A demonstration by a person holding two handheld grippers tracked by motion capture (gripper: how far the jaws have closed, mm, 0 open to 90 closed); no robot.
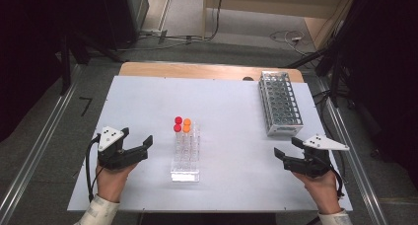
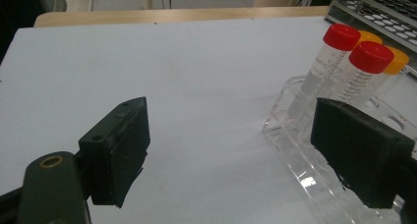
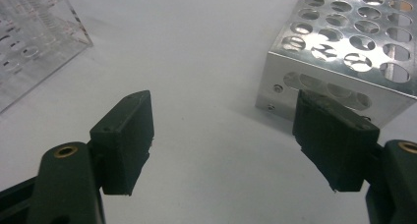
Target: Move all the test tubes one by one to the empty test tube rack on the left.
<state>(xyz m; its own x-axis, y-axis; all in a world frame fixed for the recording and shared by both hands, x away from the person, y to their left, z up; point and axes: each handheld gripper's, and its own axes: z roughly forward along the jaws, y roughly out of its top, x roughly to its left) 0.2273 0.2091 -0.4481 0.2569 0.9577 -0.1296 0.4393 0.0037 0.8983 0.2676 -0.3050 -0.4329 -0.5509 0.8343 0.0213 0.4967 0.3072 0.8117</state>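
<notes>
A: Where are the racks sitting?
B: The clear rack [image 1: 186, 158] is standing mid-counter [image 1: 148, 101], carrying two red-capped tubes [image 1: 178, 124] and two orange-capped tubes [image 1: 187, 125] at its far end. The metal rack [image 1: 280, 102] is lying at the far right.

A: Claw status?
B: The left claw [image 1: 139, 144] is hovering just left of the clear rack, jaws apart and gripping nothing. The right claw [image 1: 287, 149] is hovering near the metal rack's near end, jaws likewise apart.
</notes>
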